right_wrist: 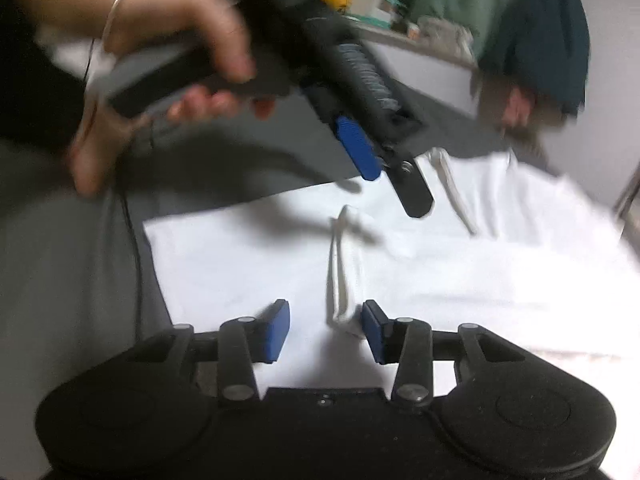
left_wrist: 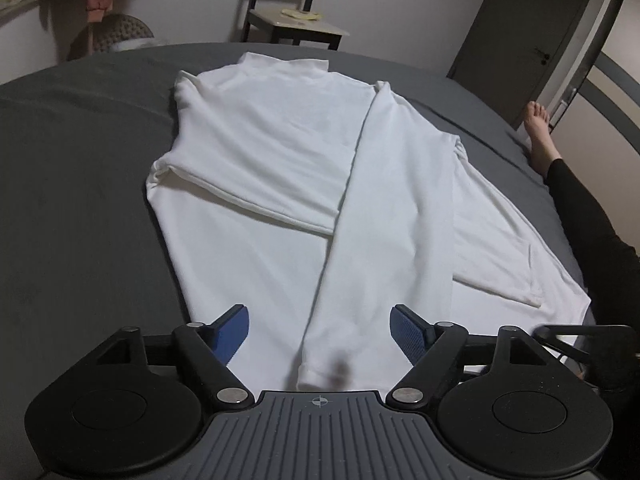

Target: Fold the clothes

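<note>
Two sleeves are already folded across the white shirt point(left_wrist: 256, 152), which lies flat on the grey bed point(left_wrist: 80, 184) with its collar at the far end and its hem nearest the person. The shirt's long axis runs straight away from the left gripper point(left_wrist: 320, 334). One sleeve point(left_wrist: 384, 208) crosses the shirt's body diagonally, and its cuff ends at the hem, directly between the left gripper's spread blue pads point(left_wrist: 234, 334). Those jaws stand wide and released; nothing is pinched, and the cuff lies on the cloth beneath them.

Seen from the right wrist view, the right gripper point(right_wrist: 326, 332) hovers over the shirt's hem edge as well, jaws parted and empty. A loose fold of white fabric point(right_wrist: 340, 280) rises just ahead of them, close to the pad on the picture's right, though blur makes contact hard to judge. The left gripper point(right_wrist: 384, 172) hangs above the shirt beyond it, held by the person's left hand point(right_wrist: 180, 52).

Both grippers sit at the shirt's hem end, so the next fold probably carries the hem along the long axis toward the collar. The left gripper is nearer the sleeve cuff.
</note>
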`<action>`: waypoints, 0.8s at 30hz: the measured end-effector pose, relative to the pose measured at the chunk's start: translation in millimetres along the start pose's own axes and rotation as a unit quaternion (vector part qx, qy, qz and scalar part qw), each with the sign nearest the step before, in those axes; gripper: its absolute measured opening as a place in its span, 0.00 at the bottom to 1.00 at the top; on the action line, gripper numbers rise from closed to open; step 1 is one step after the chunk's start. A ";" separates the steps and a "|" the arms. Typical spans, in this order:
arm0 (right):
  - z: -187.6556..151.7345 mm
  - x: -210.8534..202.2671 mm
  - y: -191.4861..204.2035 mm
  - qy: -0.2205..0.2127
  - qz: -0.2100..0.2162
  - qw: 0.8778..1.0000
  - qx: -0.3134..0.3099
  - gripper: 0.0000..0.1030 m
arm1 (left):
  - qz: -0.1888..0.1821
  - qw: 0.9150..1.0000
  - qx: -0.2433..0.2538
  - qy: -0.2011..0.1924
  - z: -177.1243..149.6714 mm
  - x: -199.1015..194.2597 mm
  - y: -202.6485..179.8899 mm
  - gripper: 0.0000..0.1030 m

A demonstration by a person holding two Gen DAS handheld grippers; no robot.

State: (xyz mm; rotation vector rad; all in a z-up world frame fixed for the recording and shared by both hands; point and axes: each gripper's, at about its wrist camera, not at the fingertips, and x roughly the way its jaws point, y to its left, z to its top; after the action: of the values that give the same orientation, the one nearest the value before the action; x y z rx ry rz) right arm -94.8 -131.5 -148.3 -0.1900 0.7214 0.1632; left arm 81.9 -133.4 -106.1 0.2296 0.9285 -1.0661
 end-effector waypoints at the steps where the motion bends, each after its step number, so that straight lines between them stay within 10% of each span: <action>1: 3.1 -4.4 -5.8 -0.004 0.010 1.000 0.014 0.38 | -0.002 1.000 -0.001 0.000 0.2 0.2 0.6 0.76; 13: -16.6 -7.8 -190.2 -0.041 -0.133 0.973 0.185 0.53 | 0.019 0.995 0.063 -0.078 13.4 -8.3 -15.5 0.76; 19: -33.2 -2.2 -237.4 -0.015 -0.068 0.969 0.238 0.61 | 0.041 0.995 0.039 -0.084 42.6 -9.9 -13.4 0.76; 24: -12.6 -28.1 -294.3 -0.067 -0.064 0.954 0.285 0.62 | 0.065 0.996 -0.009 -0.059 96.5 -4.9 7.1 0.99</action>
State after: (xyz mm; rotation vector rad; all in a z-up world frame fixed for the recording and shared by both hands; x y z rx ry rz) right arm -60.9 -422.2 -104.6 0.3228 0.5934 -0.1586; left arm 139.0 -182.1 -44.8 0.2080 0.8063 -0.9410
